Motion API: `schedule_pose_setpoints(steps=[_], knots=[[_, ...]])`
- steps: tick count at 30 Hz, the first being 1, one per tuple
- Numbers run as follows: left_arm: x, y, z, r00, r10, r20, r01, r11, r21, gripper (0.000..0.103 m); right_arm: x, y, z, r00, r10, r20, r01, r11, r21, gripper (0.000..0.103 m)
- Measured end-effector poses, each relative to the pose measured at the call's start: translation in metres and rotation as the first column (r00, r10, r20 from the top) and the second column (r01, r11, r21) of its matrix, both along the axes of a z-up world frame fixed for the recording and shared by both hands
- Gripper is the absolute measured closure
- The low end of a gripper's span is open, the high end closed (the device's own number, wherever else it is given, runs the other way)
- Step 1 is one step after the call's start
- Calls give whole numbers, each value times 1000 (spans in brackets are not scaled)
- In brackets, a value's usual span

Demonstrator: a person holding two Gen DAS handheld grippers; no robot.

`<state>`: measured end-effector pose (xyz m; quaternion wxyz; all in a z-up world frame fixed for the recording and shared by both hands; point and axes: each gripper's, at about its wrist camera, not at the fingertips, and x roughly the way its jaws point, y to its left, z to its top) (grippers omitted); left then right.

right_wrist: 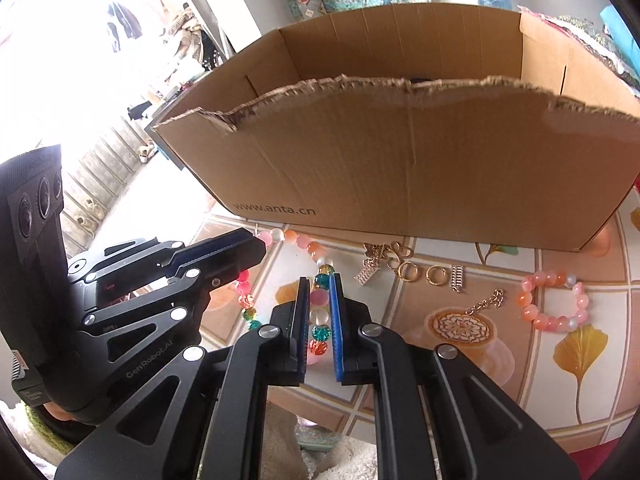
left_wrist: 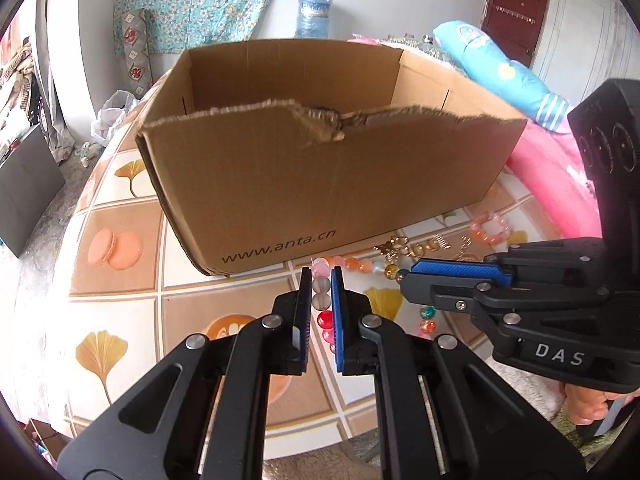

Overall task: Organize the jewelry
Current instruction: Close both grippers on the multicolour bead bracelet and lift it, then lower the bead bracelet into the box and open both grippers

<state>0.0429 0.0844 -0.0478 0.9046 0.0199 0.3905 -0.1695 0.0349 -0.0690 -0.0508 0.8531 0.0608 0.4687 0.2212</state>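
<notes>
A long bead necklace (left_wrist: 352, 264) of pink, orange, grey and coloured glass beads is held between both grippers just in front of an open cardboard box (left_wrist: 320, 184). My left gripper (left_wrist: 321, 280) is shut on its grey and red beads. My right gripper (right_wrist: 320, 286) is shut on the pink, white and teal beads of the same necklace (right_wrist: 320, 304). In the left wrist view the right gripper (left_wrist: 408, 276) comes in from the right; in the right wrist view the left gripper (right_wrist: 260, 242) comes in from the left. The box (right_wrist: 400, 168) is open at the top, and its floor is hidden.
On the patterned tablecloth (right_wrist: 500, 380) in front of the box lie gold rings (right_wrist: 408, 270), small chain pieces (right_wrist: 486, 302) and a pink-orange bead bracelet (right_wrist: 554, 304). A pink blanket (left_wrist: 548, 176) and a blue pillow (left_wrist: 500, 64) lie behind the box at right.
</notes>
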Motion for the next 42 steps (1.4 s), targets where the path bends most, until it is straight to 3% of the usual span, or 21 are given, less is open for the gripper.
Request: schedule_pose_setpoints(steps=[10,16,21,25,28,33,37,42], knots=[[-19,3,41,997,-6,79,10,999,-48,95,-25,-30,36,997,-8,83,4,999,51,93],[-29,7,87,986,-20,166,36,995,-97,95,-37,-33,79,981,7,193,-23,997,77,93],[-18,5,128,960,-49,276,69,996,-63,95,-22,-28,124,949,35,312,-61,995,74,93],[4,-7,149,936,-76,345,79,997,5,95,16,-34,146,947,58,316,-94,991,99,93],[29,-18,151,921,-96,378,62,993,101,95,60,-33,148,962,103,254,-133,986,102,93],[83,-19,131,956,-101,275,59,986,155,95,133,-20,111,984,175,12,-175,978,115,93],[115,-16,104,979,-103,173,63,974,219,95,170,-7,65,959,205,-196,-180,974,138,93],[139,-11,76,993,-94,69,69,952,298,95,202,7,37,911,208,-356,-162,974,156,93]])
